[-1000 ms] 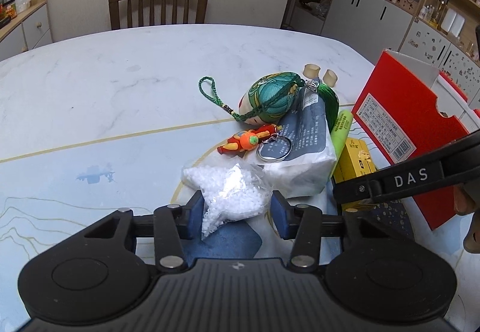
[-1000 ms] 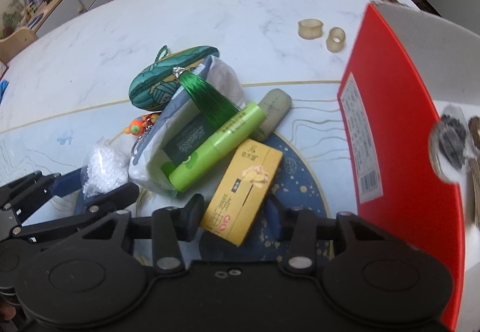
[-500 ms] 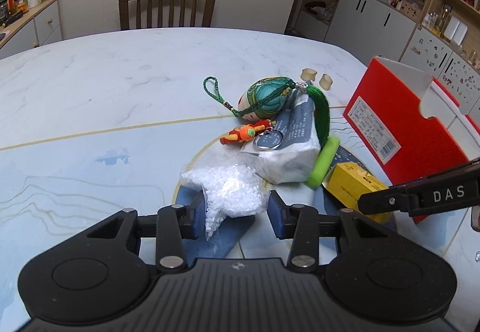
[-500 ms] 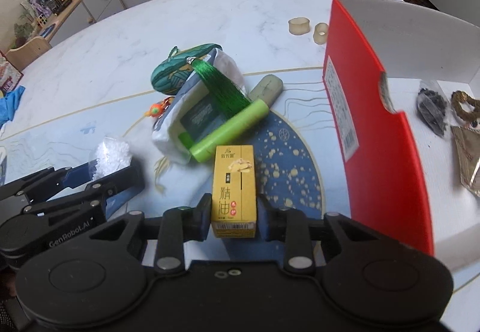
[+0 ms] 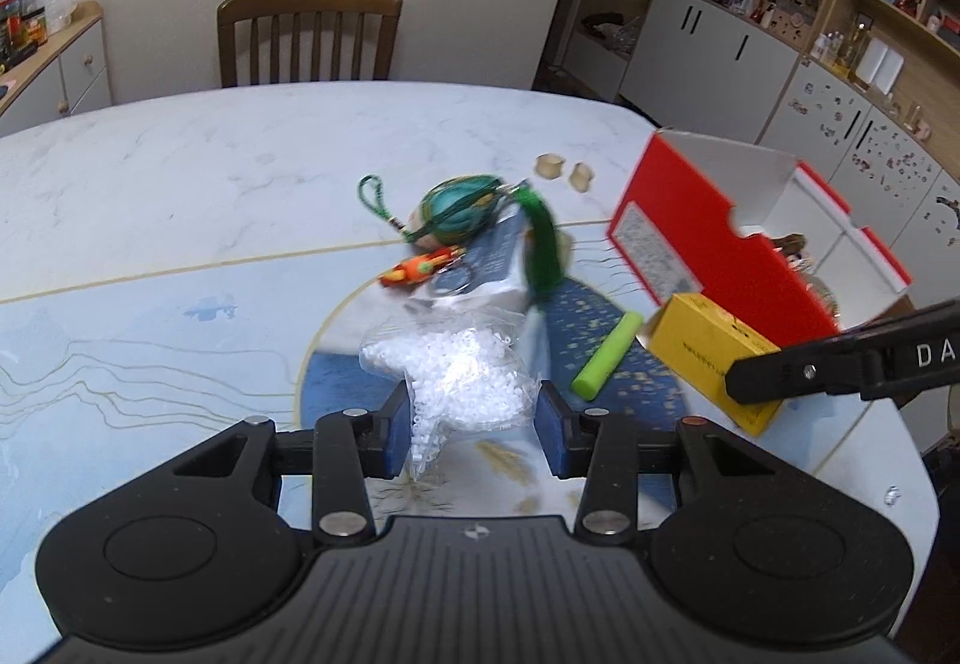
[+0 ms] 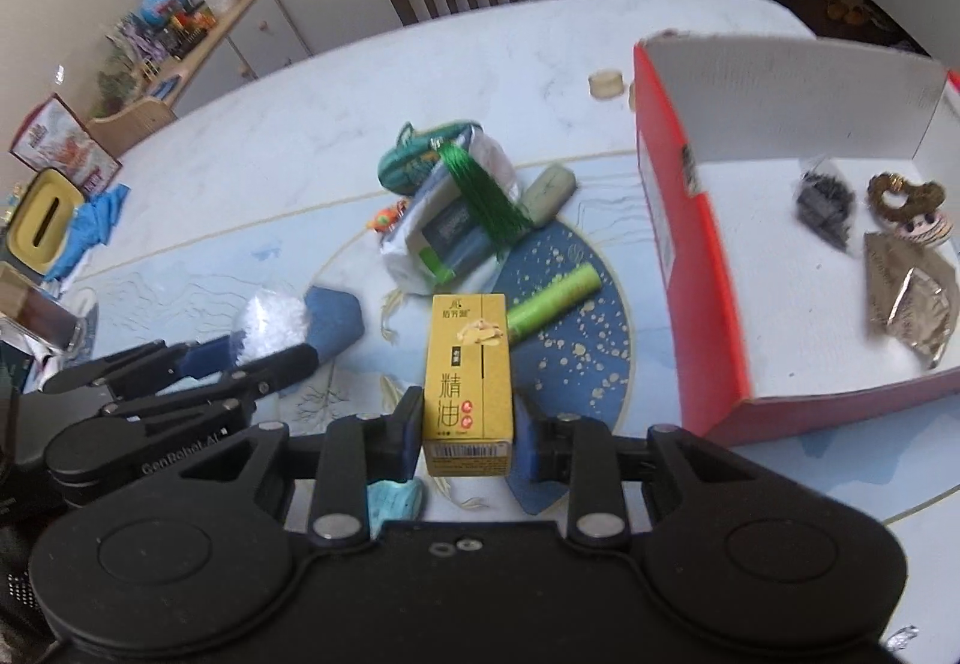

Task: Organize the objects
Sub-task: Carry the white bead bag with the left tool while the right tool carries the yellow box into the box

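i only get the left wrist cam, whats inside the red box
Observer: The right wrist view shows the red box holding a small bag of dark bits, a brown ornament and a foil packet.
Operator: is the right gripper really gripping that yellow box
Observer: Yes, the right gripper has both pads against the sides of the yellow box.
Operator: anything hidden behind the tissue pack
Observer: A grey-green bar lies beside the tissue pack, near the tassel.

Two beige rings (image 5: 551, 166) (image 5: 581, 176), one yellow box (image 6: 468, 364), one red box (image 6: 690, 268), one green tube (image 6: 552, 304).
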Demonstrator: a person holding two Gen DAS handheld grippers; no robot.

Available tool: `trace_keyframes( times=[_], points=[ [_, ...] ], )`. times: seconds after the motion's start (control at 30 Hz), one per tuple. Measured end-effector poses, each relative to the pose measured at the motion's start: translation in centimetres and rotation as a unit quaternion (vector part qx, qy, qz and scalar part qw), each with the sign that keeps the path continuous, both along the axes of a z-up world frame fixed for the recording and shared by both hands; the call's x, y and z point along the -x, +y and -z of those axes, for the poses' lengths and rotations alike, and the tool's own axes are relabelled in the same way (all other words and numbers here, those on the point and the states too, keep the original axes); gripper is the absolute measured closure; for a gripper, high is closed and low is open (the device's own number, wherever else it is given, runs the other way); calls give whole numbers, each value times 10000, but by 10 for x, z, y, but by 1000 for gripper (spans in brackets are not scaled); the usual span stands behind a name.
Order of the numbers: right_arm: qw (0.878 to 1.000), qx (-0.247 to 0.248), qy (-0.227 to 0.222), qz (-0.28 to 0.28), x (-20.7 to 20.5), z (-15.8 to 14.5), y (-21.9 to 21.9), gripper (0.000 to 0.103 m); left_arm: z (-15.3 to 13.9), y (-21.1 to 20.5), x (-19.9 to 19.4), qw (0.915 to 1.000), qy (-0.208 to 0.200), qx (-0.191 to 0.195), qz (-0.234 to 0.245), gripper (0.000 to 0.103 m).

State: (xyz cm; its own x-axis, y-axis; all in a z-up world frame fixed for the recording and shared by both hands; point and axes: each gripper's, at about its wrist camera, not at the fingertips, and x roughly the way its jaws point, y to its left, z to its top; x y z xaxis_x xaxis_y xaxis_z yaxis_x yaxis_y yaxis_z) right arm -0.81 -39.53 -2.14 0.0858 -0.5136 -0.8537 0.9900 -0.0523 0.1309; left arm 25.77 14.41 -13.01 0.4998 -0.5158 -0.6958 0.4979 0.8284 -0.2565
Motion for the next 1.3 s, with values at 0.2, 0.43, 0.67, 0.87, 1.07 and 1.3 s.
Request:
trace_keyframes(
  times=[0.2,0.43,0.67,0.87,1.07,1.3],
  points=[
    [9996,259,0,-93,14,-25,17,74,-26,-16,14,9998,-124,80,105,62],
    [9984,556,51,-14,55,-53,36,74,-49,-48,26,9992,-259,96,282,62],
    [9964,802,161,239,110,-72,50,74,-62,-90,35,9980,-337,-14,529,62],
    [9943,933,200,479,161,-81,59,74,-71,-139,44,9955,-408,-107,850,62],
    [9933,994,219,540,199,-83,59,74,-78,-191,50,9914,-471,-156,1212,61],
    [9942,946,261,443,225,-75,46,74,-72,-247,46,9874,-449,-401,1463,61]
  ],
)
